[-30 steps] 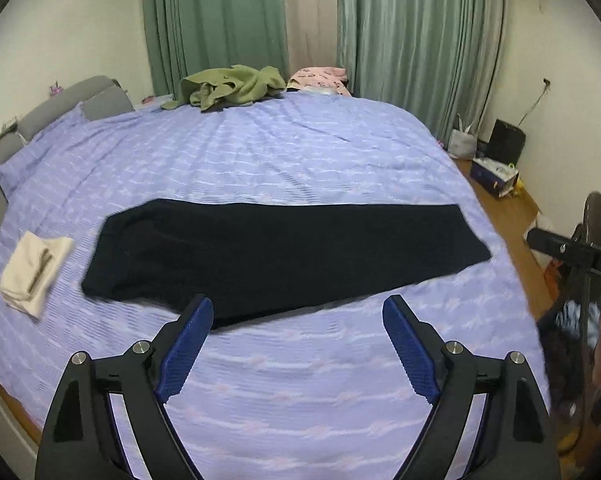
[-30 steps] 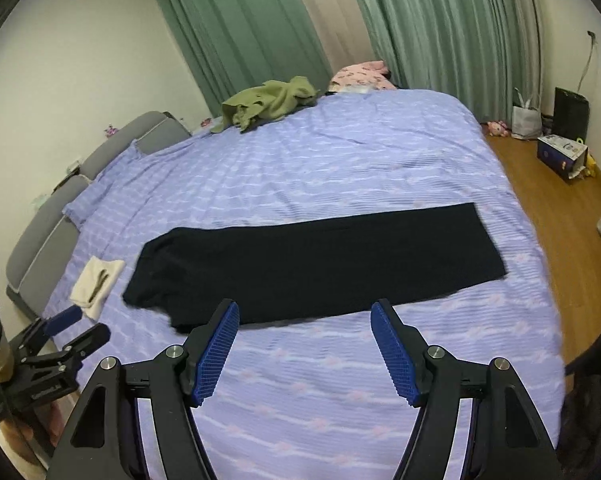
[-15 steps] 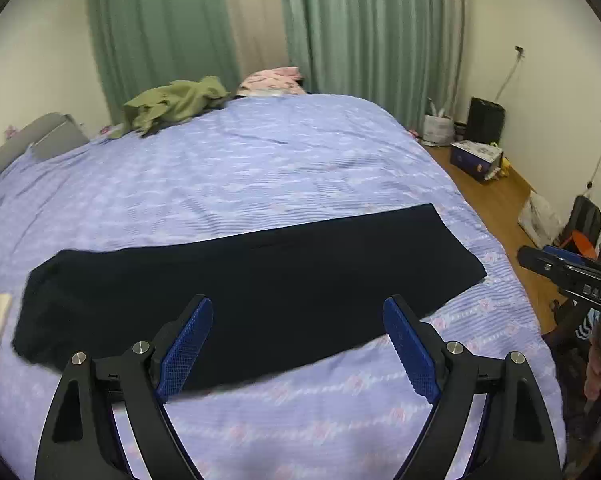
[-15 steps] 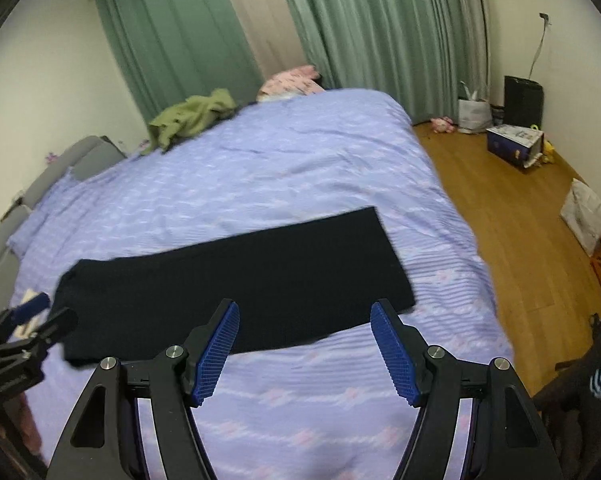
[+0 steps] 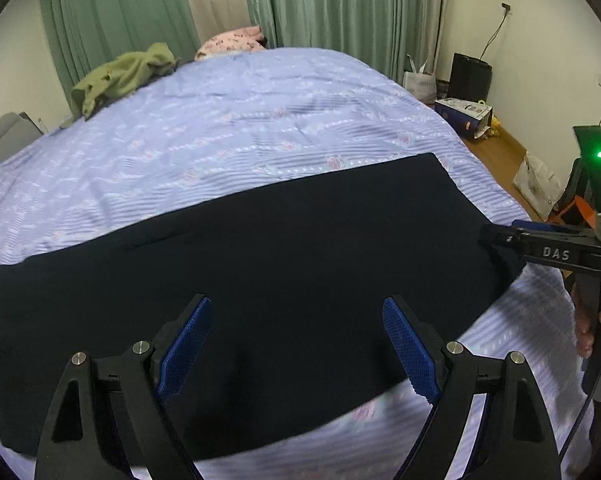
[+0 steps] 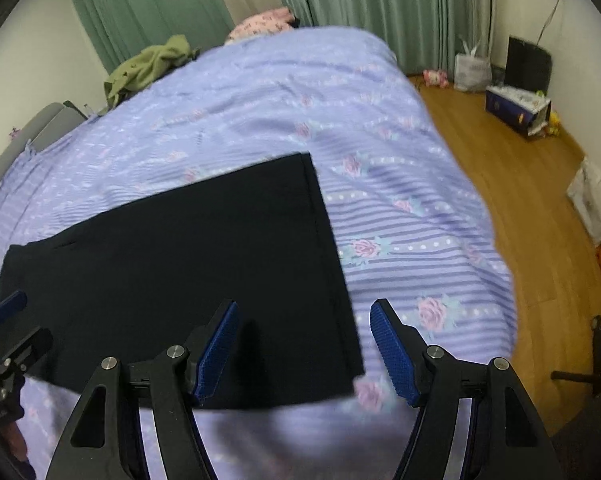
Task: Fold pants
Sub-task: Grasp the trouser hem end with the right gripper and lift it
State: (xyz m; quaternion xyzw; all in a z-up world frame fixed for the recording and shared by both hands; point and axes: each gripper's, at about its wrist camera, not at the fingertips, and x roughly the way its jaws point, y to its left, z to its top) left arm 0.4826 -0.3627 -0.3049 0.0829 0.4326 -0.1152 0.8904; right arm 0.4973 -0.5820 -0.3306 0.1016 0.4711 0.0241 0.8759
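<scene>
Black pants (image 5: 260, 264) lie flat as one long strip across the purple bed (image 5: 260, 120), folded lengthwise, with the leg hems to the right (image 6: 324, 240). My left gripper (image 5: 296, 344) is open and hovers low over the middle of the pants near their front edge. My right gripper (image 6: 304, 344) is open and hovers over the front right hem corner. It also shows in the left wrist view (image 5: 496, 238) at the right end of the pants. The left gripper shows in the right wrist view (image 6: 8, 320) at the far left.
A green garment (image 5: 120, 76) and a pink pillow (image 5: 232, 40) lie at the far end of the bed. Wooden floor (image 6: 520, 184) lies to the right, with a blue box (image 6: 516, 110), bags and a black bin (image 6: 528, 66) by the wall. Green curtains hang behind.
Both grippers have moved right and down, closer to the pants. The right gripper now hovers at the hem end; the beige cloth has left the left wrist view.
</scene>
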